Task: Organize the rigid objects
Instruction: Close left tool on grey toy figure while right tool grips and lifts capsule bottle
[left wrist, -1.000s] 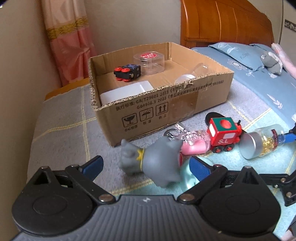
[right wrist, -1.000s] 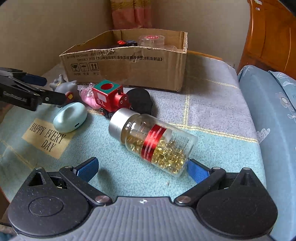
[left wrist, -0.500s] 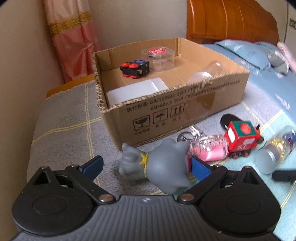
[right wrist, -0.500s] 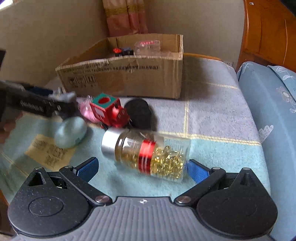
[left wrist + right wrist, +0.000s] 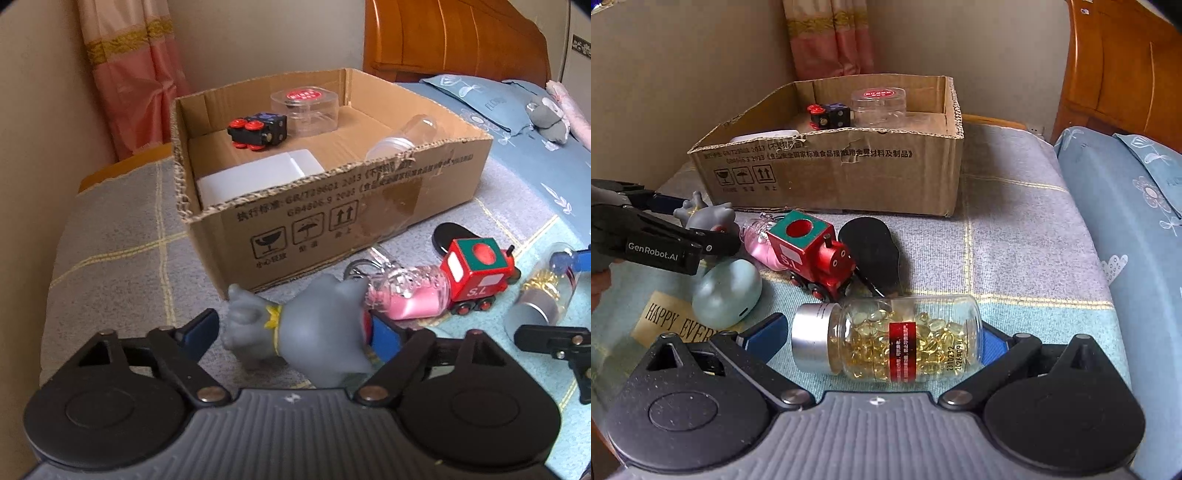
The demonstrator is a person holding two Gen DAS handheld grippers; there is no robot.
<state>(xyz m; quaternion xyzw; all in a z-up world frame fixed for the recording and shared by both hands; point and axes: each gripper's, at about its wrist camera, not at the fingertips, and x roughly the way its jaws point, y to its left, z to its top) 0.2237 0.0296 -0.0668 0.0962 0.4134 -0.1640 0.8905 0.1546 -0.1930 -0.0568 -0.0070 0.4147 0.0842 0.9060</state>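
while the cardboard box (image 5: 332, 218) waits beyond on the bed cover, both tools bracket their targets. capsule bottle (image 5: 905, 338) lies on its side between the wide-apart jaws of the right gripper (image 5: 882, 338), no pad visibly pressing (not yet held). grey toy figure (image 5: 306, 332) lies between the jaws of the left gripper (image 5: 295, 332), which have just been closing; right pad touches, left pad stands just clear. close squarely on the body, then lift.
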